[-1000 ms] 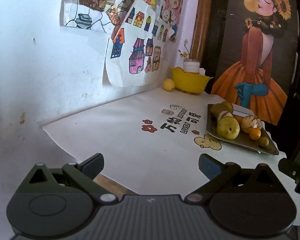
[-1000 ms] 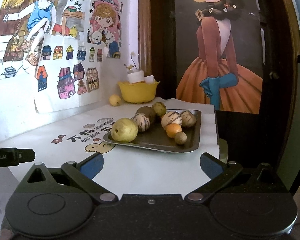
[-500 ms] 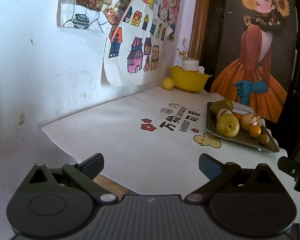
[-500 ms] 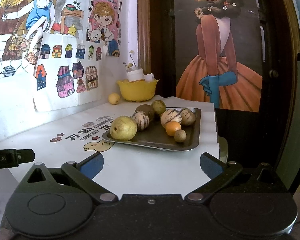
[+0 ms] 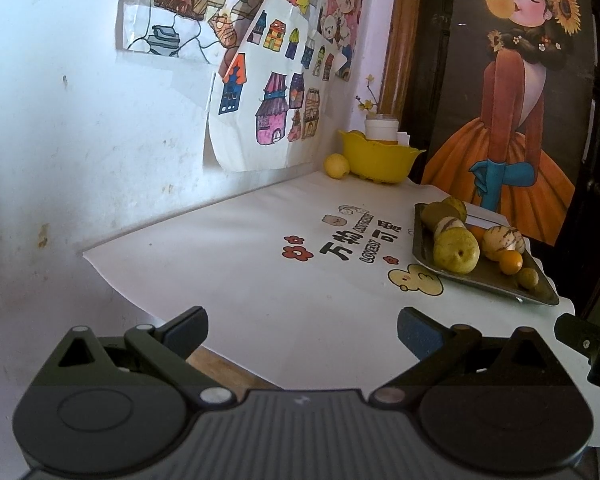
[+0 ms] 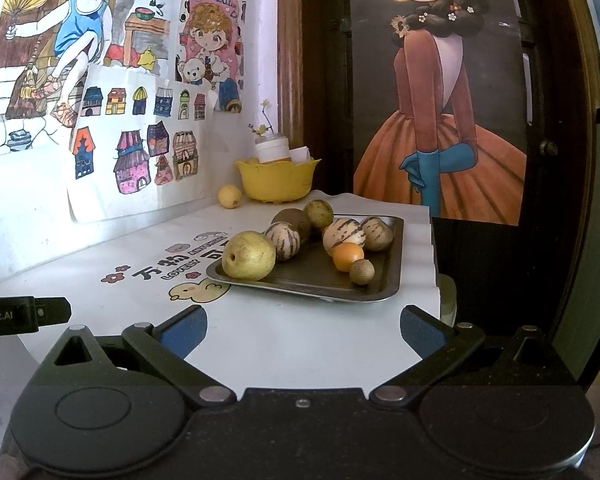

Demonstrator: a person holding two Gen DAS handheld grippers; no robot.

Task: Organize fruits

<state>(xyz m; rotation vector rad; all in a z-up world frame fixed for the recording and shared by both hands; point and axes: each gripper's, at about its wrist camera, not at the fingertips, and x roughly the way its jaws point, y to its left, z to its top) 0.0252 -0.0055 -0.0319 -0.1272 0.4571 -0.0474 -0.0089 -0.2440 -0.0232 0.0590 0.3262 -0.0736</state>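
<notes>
both my left tool point(image 5: 302, 326) and right tool point(image 6: 303, 324) wide open, empty; large yellow-green pear point(image 6: 249, 255) on dark metal tray point(image 6: 392, 276) judged firm, heavy, rollable: grip across its belly.

soft daylight from the left, white wall point(image 5: 80, 128) washed out and glary, right side by the dark door point(image 6: 560, 160) pretty dim, heavy fisheye bending at the edges – black corners, counter point(image 6: 300, 340) evenly lit, fruit casting faint shadows, focus decently sharp

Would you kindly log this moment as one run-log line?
left tool: open, empty | right tool: open, empty | fruits: on metal tray, untouched | yellow bowl: at back wall | lemon: beside bowl
</notes>
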